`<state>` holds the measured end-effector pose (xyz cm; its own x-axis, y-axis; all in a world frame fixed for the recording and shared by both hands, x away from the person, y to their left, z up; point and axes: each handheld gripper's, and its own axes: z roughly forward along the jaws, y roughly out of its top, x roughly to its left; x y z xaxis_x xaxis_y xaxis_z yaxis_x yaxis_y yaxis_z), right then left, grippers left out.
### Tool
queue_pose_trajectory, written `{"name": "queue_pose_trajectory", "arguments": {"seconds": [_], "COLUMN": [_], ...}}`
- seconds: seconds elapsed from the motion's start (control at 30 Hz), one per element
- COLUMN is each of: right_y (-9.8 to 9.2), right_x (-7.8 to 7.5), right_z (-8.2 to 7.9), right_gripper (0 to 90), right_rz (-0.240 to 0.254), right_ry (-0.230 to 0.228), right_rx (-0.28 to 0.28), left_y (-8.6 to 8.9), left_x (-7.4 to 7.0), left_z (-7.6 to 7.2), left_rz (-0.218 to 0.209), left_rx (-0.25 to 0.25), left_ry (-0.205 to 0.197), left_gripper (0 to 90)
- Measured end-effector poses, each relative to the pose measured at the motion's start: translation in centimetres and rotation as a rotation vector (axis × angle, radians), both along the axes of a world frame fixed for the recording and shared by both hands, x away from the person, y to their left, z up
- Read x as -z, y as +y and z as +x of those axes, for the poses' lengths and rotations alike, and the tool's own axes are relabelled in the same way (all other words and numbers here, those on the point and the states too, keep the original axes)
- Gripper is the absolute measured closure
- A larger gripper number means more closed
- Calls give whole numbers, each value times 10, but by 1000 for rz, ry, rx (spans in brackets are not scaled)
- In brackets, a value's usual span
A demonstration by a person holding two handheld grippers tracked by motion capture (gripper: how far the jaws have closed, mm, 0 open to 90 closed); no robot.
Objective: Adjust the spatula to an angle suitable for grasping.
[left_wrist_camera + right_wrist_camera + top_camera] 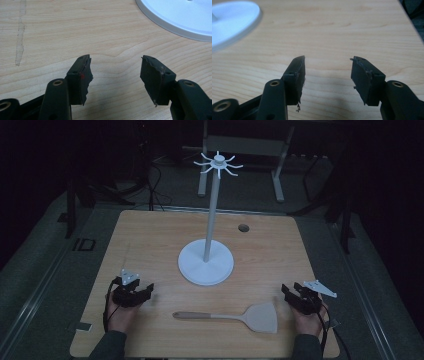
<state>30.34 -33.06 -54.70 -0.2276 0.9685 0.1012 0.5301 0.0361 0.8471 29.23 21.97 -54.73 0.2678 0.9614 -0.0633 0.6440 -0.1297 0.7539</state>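
A pale spatula [235,316] lies flat near the table's front edge, its blade to the right and its handle pointing left. Behind it stands a white hook stand [210,227] with a round base [180,17] [232,22], a tall pole and a ring of hooks on top. My left gripper [147,289] [116,72] rests low on the wood at the front left, jaws apart with only bare table between them. My right gripper [286,290] [327,72] sits at the front right, just right of the spatula's blade, also open and holding nothing.
The wooden table [150,245] has a small dark hole [243,227] at the back right and a pale scuff [20,40] on the left. Dark floor, cables and a metal frame [250,150] lie beyond the far edge.
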Motion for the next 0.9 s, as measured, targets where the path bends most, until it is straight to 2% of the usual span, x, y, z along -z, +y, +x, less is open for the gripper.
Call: {"name": "queue_pose_trajectory", "arguments": {"seconds": [0.03,0.1,0.17,0.23,0.43,0.63,0.9], "right_y": [-1,1,1,7,14,21,25], "right_x": [-6,-12,-12,-20,-29,-32,-40], "right_z": [-4,-8,-8,-13,-16,-18,-20], "right_gripper": [503,487,487,481,551,555,556], "right_rz": [19,22,22,-23,-58,-87,-82], "right_ry": [-13,-37,-37,-50,-74,-62,-55], "right_rx": [-19,-29,-29,-51,-100,-114,-133], "left_y": [0,0,0,0,-1,-1,-2], "left_x": [0,0,0,-1,0,-1,0], "left_z": [0,0,0,0,0,0,0], "left_rz": [-2,-2,-2,-5,-2,-1,-2], "left_rx": [1,0,0,1,3,8,9], "left_ry": [-1,-2,-2,-3,-3,-3,-2], "left_gripper": [420,420,420,420,420,420,420]}}
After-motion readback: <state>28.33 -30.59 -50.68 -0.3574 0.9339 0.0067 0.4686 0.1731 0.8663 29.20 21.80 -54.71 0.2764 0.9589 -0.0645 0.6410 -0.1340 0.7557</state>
